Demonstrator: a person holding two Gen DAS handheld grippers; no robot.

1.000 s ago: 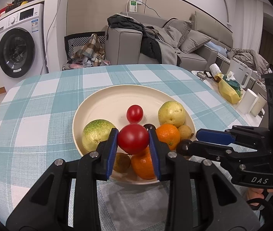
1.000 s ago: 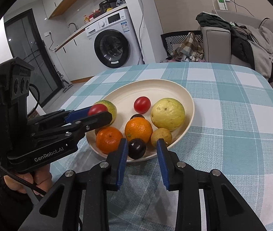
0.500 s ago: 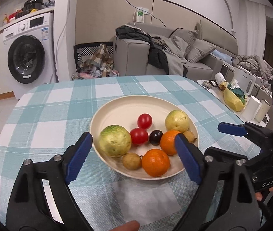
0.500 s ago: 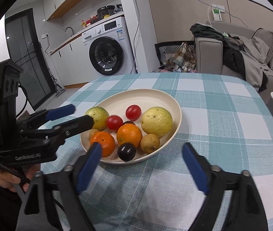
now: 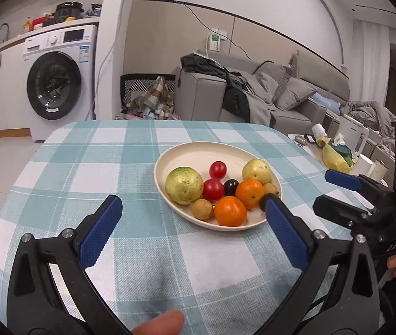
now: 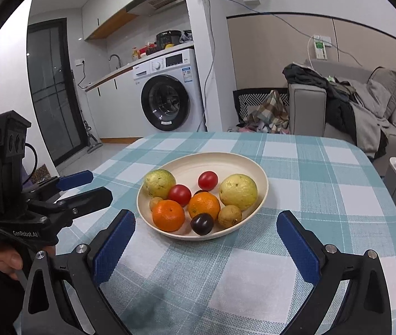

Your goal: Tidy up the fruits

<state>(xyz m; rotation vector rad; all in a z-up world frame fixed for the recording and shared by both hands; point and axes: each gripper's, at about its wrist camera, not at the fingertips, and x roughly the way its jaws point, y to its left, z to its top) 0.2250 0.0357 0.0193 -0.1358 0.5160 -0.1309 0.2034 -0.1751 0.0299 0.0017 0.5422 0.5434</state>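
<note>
Fruits (image 6: pixel 198 198) all sit piled in the plate (image 6: pixel 242 162), so sorting looks done. Left gripper (image 5: pixel 192 223) and right gripper (image 6: pixel 206 240) hang just short of the plate, jaws opening wide, both empty.

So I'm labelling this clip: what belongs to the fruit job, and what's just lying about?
Job: plate, two oranges, two tomatoes, two guavas, dark plums, small brown fruits.

Lying about: kettle, yellow bag, cups, laundry on sofa.
</note>
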